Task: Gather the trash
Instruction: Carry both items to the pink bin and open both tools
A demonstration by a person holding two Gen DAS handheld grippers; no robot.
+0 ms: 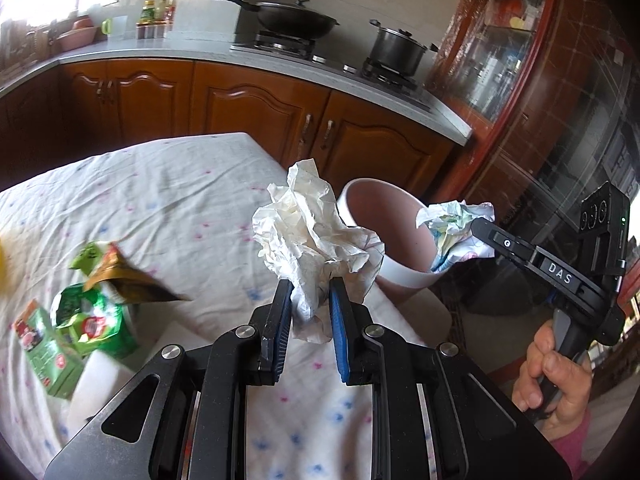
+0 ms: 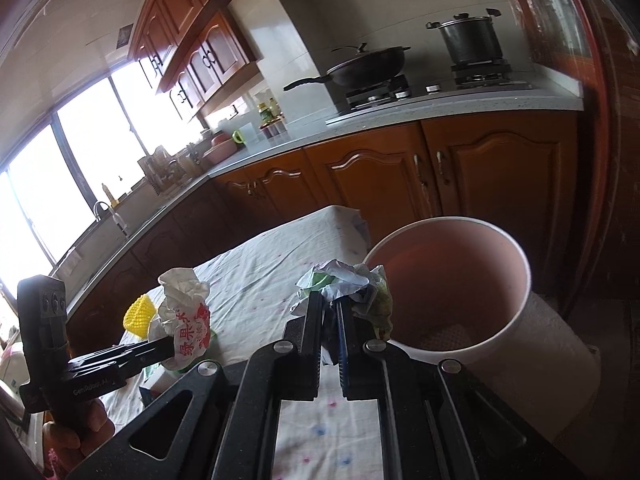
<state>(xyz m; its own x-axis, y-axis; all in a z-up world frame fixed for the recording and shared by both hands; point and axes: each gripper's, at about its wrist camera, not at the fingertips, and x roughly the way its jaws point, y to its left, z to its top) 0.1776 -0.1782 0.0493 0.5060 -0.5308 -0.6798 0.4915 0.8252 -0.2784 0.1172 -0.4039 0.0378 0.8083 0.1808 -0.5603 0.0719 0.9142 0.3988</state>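
Note:
My left gripper [image 1: 310,286] is shut on a crumpled white paper wrapper [image 1: 312,224] and holds it above the cloth-covered table [image 1: 180,200], left of the pink bin [image 1: 394,268]. The wrapper also shows in the right wrist view [image 2: 186,312], with red print on it. My right gripper [image 2: 329,300] is shut on a crumpled printed paper ball [image 2: 352,280] at the bin's [image 2: 500,336] near-left rim. In the left wrist view the right gripper [image 1: 478,226] holds that paper ball [image 1: 452,232] over the bin's right edge.
Green cartons and a torn green-and-gold packet [image 1: 88,304] lie at the table's left. A yellow object [image 2: 138,314] sits further along the table. Wooden cabinets [image 1: 240,108] and a counter with a wok [image 1: 296,16] and pot [image 1: 396,50] stand behind.

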